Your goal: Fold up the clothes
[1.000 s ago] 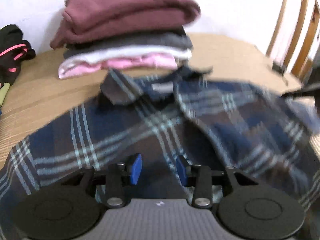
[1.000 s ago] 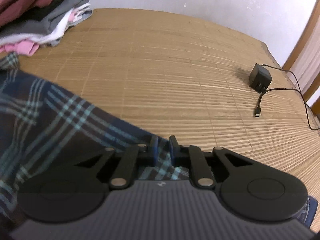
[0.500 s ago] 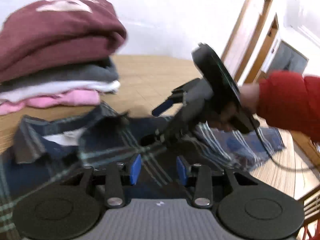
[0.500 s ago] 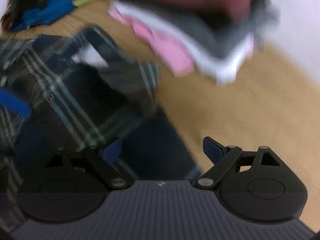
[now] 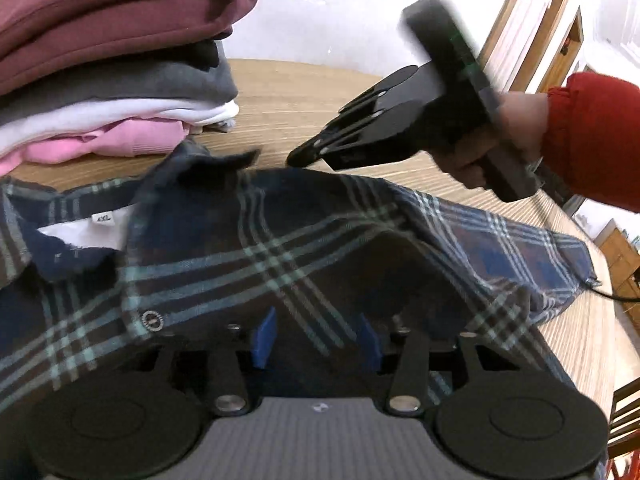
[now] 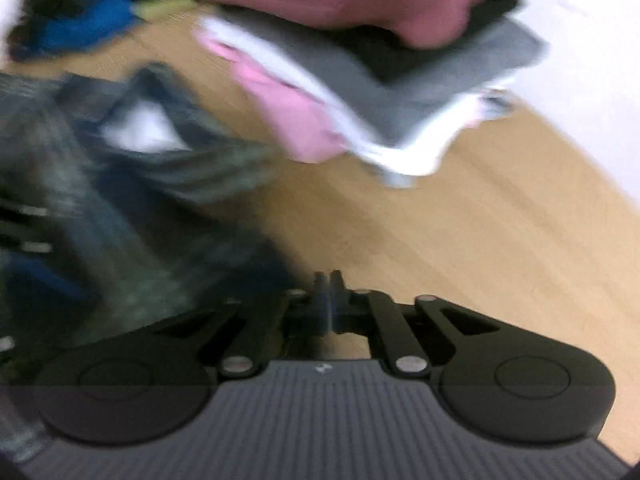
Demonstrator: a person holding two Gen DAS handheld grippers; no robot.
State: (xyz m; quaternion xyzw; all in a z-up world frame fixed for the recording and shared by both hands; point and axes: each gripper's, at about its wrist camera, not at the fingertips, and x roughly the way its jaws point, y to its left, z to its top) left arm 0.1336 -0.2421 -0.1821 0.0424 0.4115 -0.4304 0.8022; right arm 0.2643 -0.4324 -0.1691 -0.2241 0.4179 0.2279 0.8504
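Observation:
A dark blue plaid shirt lies spread on the wooden table, collar and white size label at the left. My left gripper is open just above the shirt's front, blue pads apart, holding nothing. My right gripper shows in the left wrist view at the shirt's far edge near the collar, jaws together. In the blurred right wrist view its jaws are shut at the shirt's edge; whether cloth sits between them I cannot tell.
A stack of folded clothes, maroon on top, then grey, white and pink, stands behind the collar; it also shows in the right wrist view. Dark and blue garments lie at the far left. Wooden table, doors at right.
My right gripper was shut on the shirt's edge, let go and swung over toward the collar, open half a second ago, and has now shut. My left gripper stayed open over the shirt.

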